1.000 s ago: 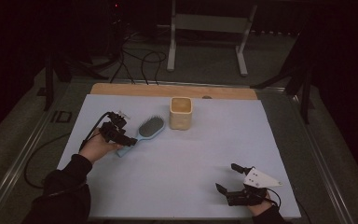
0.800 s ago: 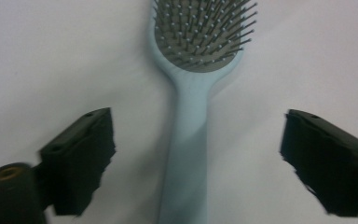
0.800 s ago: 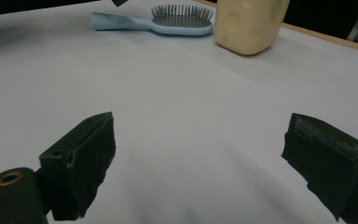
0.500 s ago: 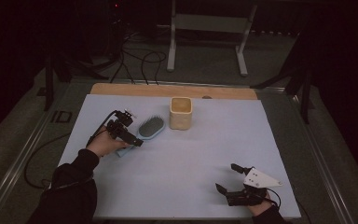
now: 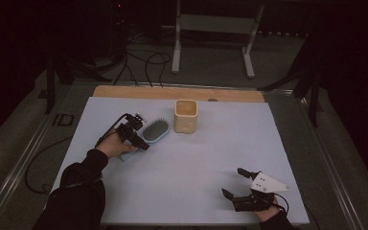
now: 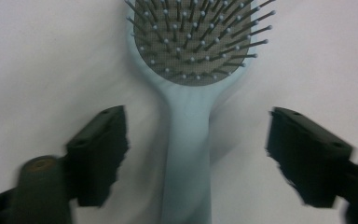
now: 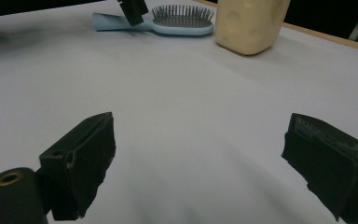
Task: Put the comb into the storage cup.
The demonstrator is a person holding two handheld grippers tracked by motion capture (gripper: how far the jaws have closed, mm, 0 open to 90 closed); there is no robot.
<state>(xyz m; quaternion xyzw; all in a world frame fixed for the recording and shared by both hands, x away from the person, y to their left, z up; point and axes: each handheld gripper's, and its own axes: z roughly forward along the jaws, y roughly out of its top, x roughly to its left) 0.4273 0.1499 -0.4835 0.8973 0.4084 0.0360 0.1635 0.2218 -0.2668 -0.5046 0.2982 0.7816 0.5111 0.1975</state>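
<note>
Between the left gripper's [image 6: 193,154] wide-apart jaws, hairbrush [image 6: 191,84] handle cut off by the bottom edge, bristle head clipped by the top edge. In the high view, handle hidden under that gripper and the hand [image 5: 114,144]. Far ahead of the right gripper [image 7: 200,163], cup [image 7: 251,23] cropped at the top, its rim out of frame. Low at the right gripper's left, a blurred, cut-off barrel end.

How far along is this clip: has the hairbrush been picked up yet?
Not yet. Done: the left gripper is lined up, its open jaws straddling the hairbrush handle. In hand: nothing; the brush lies on the table. Left: closing and lifting. The right gripper rests open, apart from the cup.
</note>
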